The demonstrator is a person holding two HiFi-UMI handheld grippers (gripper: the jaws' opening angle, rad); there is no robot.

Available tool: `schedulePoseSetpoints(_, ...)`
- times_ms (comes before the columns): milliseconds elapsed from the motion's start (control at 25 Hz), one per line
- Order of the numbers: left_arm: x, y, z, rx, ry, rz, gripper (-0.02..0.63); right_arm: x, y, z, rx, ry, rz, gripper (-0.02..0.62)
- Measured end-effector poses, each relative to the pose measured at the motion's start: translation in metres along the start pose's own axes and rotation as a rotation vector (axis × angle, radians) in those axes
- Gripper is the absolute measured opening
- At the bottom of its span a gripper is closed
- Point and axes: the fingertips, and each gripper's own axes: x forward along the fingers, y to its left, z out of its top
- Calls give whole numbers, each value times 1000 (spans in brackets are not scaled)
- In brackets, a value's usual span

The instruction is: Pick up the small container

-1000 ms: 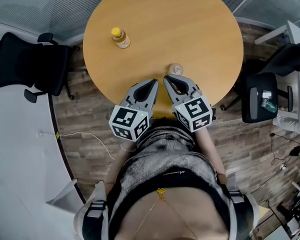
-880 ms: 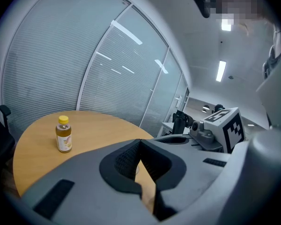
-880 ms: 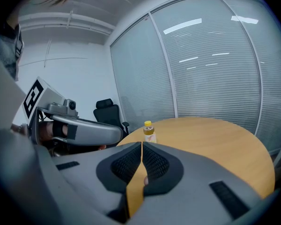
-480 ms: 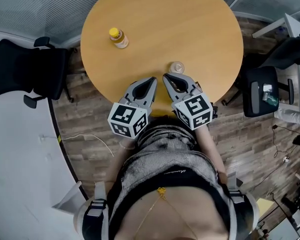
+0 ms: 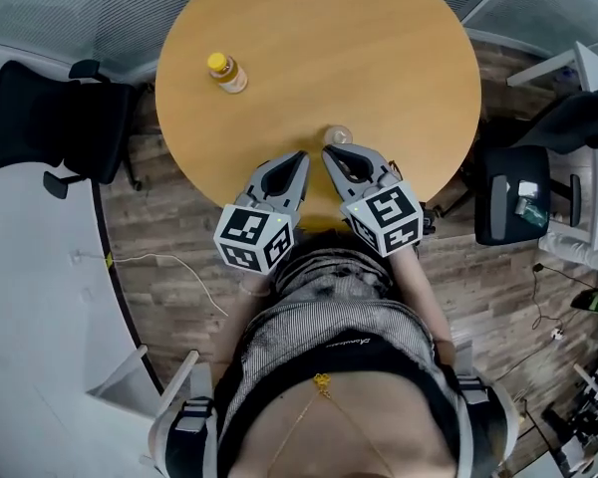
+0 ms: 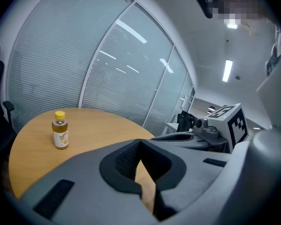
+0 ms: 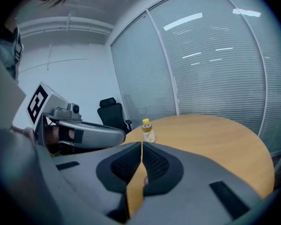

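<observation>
A small clear round container (image 5: 338, 134) stands on the round wooden table (image 5: 379, 48), near its front edge. My right gripper (image 5: 328, 151) is shut and empty, its tips just short of the container. Beside it, my left gripper (image 5: 301, 155) is also shut with nothing in it. A small bottle (image 5: 220, 72) with a yellow cap and pale liquid stands at the table's far left. The bottle (image 6: 60, 130) shows past my left gripper (image 6: 140, 140), and the bottle (image 7: 147, 131) shows just above the closed tips of my right gripper (image 7: 142, 143). Neither gripper view shows the clear container plainly.
A black office chair (image 5: 50, 127) stands left of the table and another (image 5: 513, 192) to its right. A cable (image 5: 159, 262) lies on the wood floor. Glass walls with blinds (image 6: 61, 55) curve behind the table.
The head view has drifted a little, so the table and bottle sit slightly further left. Both grippers stay shut at the near table edge, the right tips a touch closer to the container.
</observation>
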Motion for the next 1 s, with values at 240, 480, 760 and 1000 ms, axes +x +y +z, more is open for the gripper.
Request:
schedulePoseSetpoints(240, 12, -7, -3, -16, -5, 71, 20, -8, -17, 4, -29, 2, 49, 23)
schedulePoseSetpoints(480, 21, -16, 3, -15, -19, 96, 20, -14, -26, 9, -40, -7, 84, 23)
schedulePoseSetpoints(760, 30, -24, 4, -20, -25, 104, 20, -17, -33, 8, -47, -5, 111, 23)
schedulePoseSetpoints(1000, 35, -29, 7, -18, -30, 101, 20, -18, -39, 7, -46, 6, 116, 23)
